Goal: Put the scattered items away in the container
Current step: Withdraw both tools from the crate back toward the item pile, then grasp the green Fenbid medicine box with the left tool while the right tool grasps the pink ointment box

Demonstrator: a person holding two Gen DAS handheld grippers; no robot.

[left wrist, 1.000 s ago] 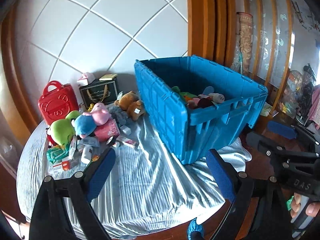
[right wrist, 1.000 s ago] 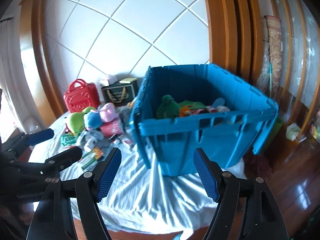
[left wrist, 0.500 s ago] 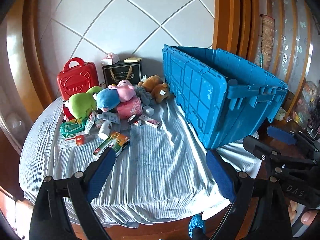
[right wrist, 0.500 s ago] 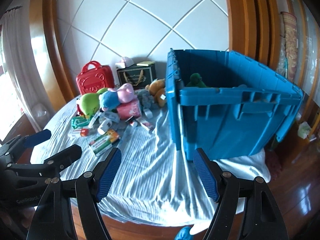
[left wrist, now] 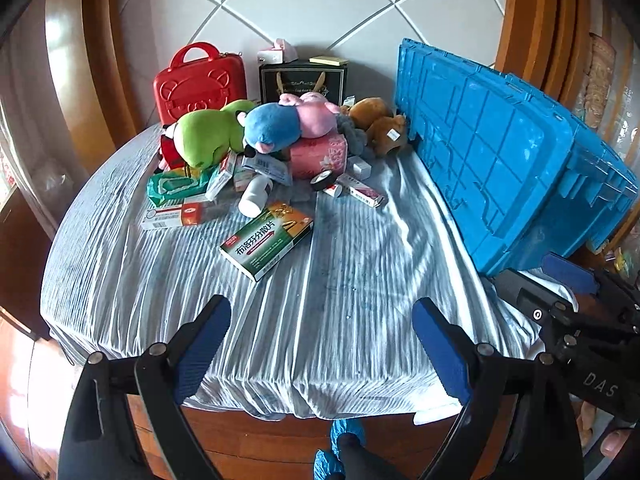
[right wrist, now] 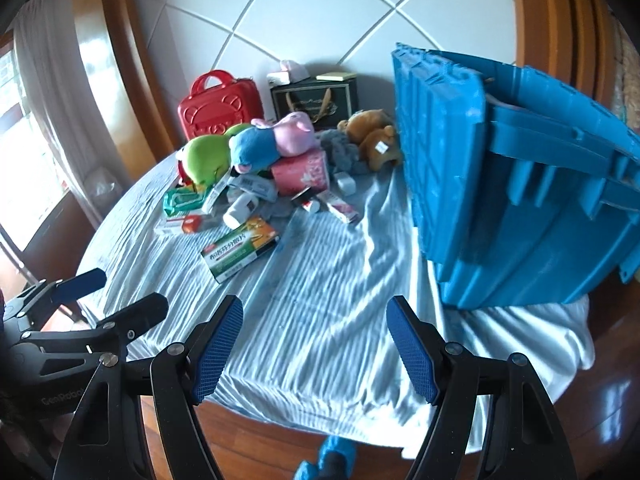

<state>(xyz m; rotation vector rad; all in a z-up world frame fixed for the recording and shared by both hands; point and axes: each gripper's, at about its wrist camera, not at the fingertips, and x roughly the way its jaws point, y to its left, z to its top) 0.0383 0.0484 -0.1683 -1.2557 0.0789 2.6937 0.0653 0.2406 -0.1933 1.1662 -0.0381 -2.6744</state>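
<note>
A big blue crate [left wrist: 496, 160] [right wrist: 516, 184] stands on the right of the cloth-covered table [left wrist: 320, 300]. Scattered items lie at the back left: a green and white medicine box [left wrist: 266, 238] [right wrist: 240, 249] nearest me, a white bottle [left wrist: 254, 200], small cartons, a pink tissue pack [left wrist: 318, 156], green [left wrist: 204, 134], blue [left wrist: 272, 126], pink and brown [left wrist: 380, 126] plush toys. My left gripper [left wrist: 320, 344] hangs open over the table's front edge, nothing between its jaws. My right gripper [right wrist: 314, 344] is open too, empty, beside it to the right.
A red carry case [left wrist: 198, 82] and a black gift bag [left wrist: 304, 80] stand against the white tiled wall behind the pile. Wooden frames flank the wall. Bare cloth lies between the grippers and the pile. A blue shoe cover [left wrist: 344, 444] shows on the wooden floor below.
Both grippers have come down and drawn back toward the table's front edge, so the crate's inside has dropped out of sight. The jaws have stayed as wide as before.
</note>
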